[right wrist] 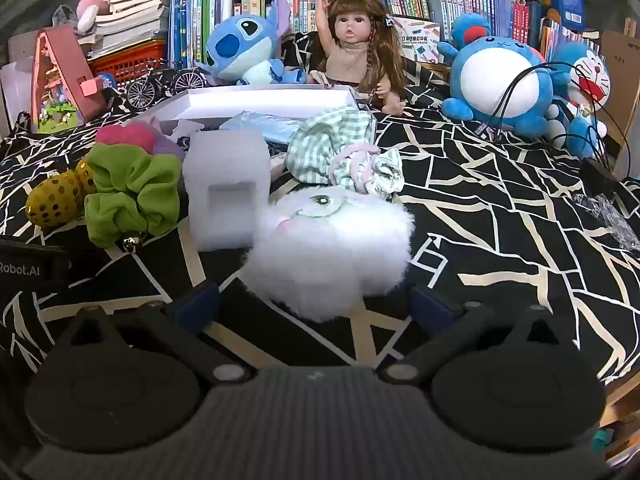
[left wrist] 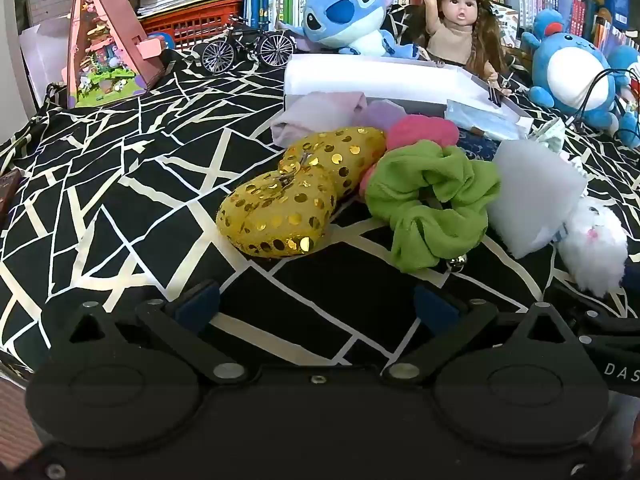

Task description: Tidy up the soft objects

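Soft items lie in a heap on the black-and-white cloth (left wrist: 120,200): a yellow sequinned bow (left wrist: 296,192), a green scrunchie (left wrist: 428,204), a pink scrunchie (left wrist: 424,130), a white foam block (left wrist: 532,196) and a white fluffy toy (left wrist: 596,244). Behind them stands a shallow white box (left wrist: 380,78). My left gripper (left wrist: 316,304) is open, a short way in front of the bow and green scrunchie. In the right wrist view, my right gripper (right wrist: 314,306) is open with the fluffy toy (right wrist: 332,248) just ahead of its fingertips. A green striped cloth (right wrist: 336,148) lies behind that toy.
A blue plush (left wrist: 344,16), a doll (left wrist: 456,24), and a round blue plush (right wrist: 500,80) sit along the back before shelves of books. A model bicycle (left wrist: 248,46) and a pink toy house (left wrist: 108,44) stand at back left. Black cables (right wrist: 560,92) hang at right.
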Tool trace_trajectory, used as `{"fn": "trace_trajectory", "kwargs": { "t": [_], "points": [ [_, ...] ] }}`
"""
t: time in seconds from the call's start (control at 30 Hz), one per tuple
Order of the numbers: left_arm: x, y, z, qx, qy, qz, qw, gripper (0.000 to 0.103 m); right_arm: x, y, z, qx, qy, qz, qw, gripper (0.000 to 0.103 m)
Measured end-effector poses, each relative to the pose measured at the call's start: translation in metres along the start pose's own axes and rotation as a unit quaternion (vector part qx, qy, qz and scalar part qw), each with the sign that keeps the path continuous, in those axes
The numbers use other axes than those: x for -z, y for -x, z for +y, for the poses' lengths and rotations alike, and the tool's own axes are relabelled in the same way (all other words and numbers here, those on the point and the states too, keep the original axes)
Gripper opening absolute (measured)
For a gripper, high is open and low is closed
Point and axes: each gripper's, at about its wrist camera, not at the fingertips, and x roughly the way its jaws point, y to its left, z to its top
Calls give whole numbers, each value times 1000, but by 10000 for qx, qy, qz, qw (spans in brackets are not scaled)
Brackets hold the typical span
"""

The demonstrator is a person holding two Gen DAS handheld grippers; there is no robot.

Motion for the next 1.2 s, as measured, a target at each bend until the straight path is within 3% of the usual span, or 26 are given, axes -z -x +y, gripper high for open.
{"fn": "trace_trajectory", "kwargs": {
  "t": [1.2],
  "points": [
    [0, 0, 0, -16, -8, 36, 10000, 103, -2, -1, 0, 9, 9, 44, 10000, 103]
  ]
}}
